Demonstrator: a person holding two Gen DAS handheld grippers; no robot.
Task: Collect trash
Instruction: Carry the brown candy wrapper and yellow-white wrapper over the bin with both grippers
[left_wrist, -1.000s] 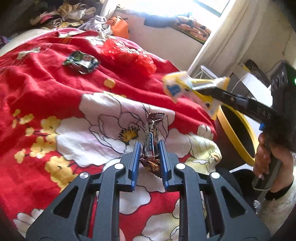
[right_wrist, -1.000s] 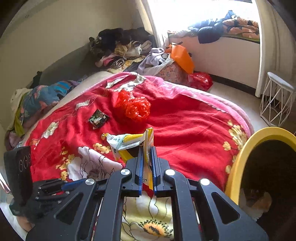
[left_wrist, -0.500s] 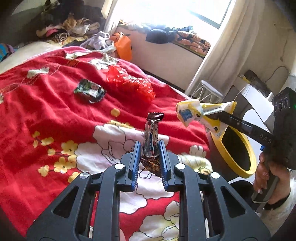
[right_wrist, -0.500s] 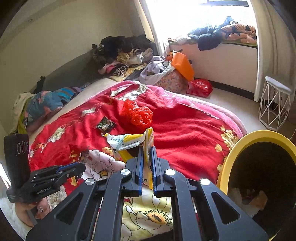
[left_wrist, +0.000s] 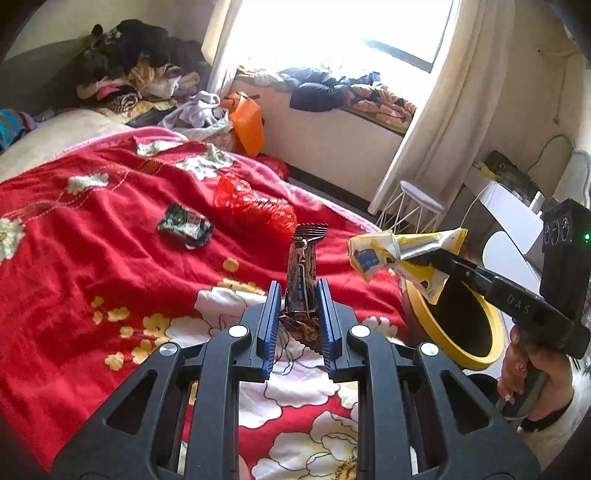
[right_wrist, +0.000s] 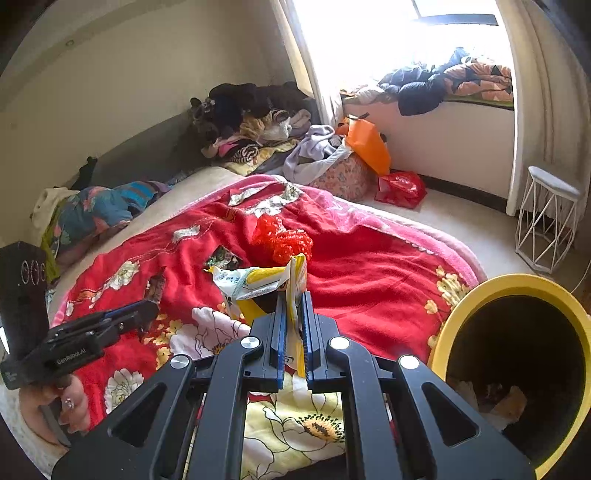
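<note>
My left gripper (left_wrist: 297, 295) is shut on a dark brown candy wrapper (left_wrist: 303, 273), held upright above the red floral blanket (left_wrist: 92, 266). My right gripper (right_wrist: 293, 306) is shut on a yellow and white snack wrapper (right_wrist: 258, 280), also seen in the left wrist view (left_wrist: 399, 251), held just left of the yellow-rimmed trash bin (right_wrist: 480, 295), which has trash inside. On the blanket lie a dark green wrapper (left_wrist: 184, 225) and a crumpled red plastic bag (left_wrist: 255, 203); both show in the right wrist view, wrapper (right_wrist: 221, 256) and bag (right_wrist: 284, 238).
The bin (left_wrist: 436, 328) stands at the bed's right side. A white wire stool (right_wrist: 546, 218) stands by the curtain. An orange bag (right_wrist: 365, 144), a red bag (right_wrist: 400, 188) and piles of clothes (right_wrist: 251, 122) lie beyond the bed.
Both grippers have risen and pulled back from the blanket with their wrappers held. The right gripper has come closer to the bin.
</note>
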